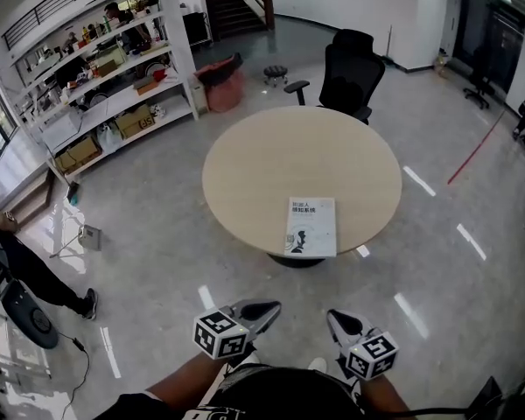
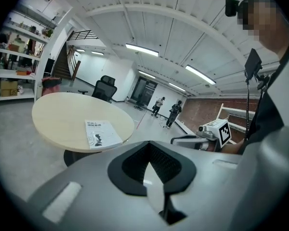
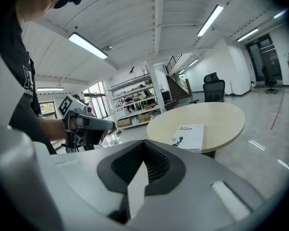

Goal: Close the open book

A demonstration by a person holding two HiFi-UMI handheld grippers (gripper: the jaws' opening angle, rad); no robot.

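Left gripper: the grey two-jaw left gripper (image 1: 264, 309) was clenched on nothing, its ribbed black pads pressed together; it hung close to the person's body, well short of the table, its tips angled slightly down toward it; a resting carry, I judged, not a reach.
Right gripper: the matching grey right gripper (image 1: 339, 322) was likewise clamped shut and empty; it sat just beside the left one, apart from it, both marker cubes near the person's waist; neither tool touched anything.
Book: the white paperback book with a dark figure printed on its cover (image 1: 311, 227) lay flat and closed, cover up, on the side of the table nearest the person, its near edge just inside the rim; that spot probably kept it within easy reach of both tools.
Table: the round pale wooden table (image 1: 271, 164) carried only the book.
Task standing: with the cover down flat, the closing looked finished; that would explain why both tools were held back.
Surroundings: a black office chair (image 1: 352, 68) stood beyond the far rim; white storage shelves (image 1: 114, 68) stood well apart at the left.
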